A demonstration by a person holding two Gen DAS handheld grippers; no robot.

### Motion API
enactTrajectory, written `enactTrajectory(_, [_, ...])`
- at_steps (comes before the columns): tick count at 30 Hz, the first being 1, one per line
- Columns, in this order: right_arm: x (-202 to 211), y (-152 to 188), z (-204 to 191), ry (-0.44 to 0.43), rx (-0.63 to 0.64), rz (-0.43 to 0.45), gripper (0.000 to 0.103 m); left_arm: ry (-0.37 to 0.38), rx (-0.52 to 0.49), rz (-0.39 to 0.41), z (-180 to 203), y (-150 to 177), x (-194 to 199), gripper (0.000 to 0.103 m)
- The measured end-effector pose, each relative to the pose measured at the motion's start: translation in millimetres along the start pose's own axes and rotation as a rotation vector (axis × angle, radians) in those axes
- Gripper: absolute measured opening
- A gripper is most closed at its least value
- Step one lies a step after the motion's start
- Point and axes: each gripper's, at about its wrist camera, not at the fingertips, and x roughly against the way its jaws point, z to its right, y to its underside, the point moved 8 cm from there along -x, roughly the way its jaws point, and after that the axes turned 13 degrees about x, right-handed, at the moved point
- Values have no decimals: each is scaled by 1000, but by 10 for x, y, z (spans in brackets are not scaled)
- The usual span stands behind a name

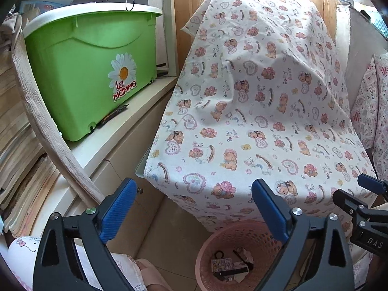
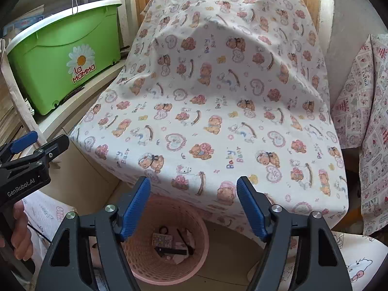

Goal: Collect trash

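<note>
A pink perforated wastebasket (image 1: pixel 242 238) (image 2: pixel 169 208) stands on the floor below the table's front edge. Inside it lies trash (image 1: pixel 230 266) (image 2: pixel 169 242): a small printed card, black pieces and crumpled paper scraps. My left gripper (image 1: pixel 194 186) hangs above and left of the basket, jaws wide open and nothing between them. My right gripper (image 2: pixel 194 184) hovers over the basket, also open and empty. Each gripper shows at the edge of the other's view: the right gripper (image 1: pixel 359 194) and the left gripper (image 2: pixel 41 143), the latter held by a hand (image 2: pixel 19 237).
A bear-print cloth (image 1: pixel 254 109) (image 2: pixel 218 97) drapes the table behind the basket. A green lidded box (image 1: pixel 92 72) (image 2: pixel 65 55) sits on a white cabinet at left, beside a leaning wooden stick (image 1: pixel 43 121) and stacked papers (image 1: pixel 14 133). Pyjama-clad legs (image 1: pixel 24 247) (image 2: pixel 351 262) flank the basket.
</note>
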Motion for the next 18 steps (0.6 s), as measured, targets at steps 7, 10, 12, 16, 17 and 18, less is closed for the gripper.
enactTrajectory(7, [196,-138,69,5,-35,130,91,14,1,62,21,-64,109,101])
enactTrajectory(10, [226,-147,119,39,-35,139,95,39,15,66,29,-81,132,101])
enactTrajectory(12, [238,-153,139,50,-31,142,100,39,21,72,27,-89,144,101])
enactTrajectory(16, [294,-166,170,61,-36,167,102,31,14,62,33,-71,122,101])
enactTrajectory(17, [299,-166,167,62,-34,169,102,26,13,59,32,-64,114,101])
enactTrajectory(18, [302,-168,168,64,-32,170,102,26,9,52,36,-52,106,101])
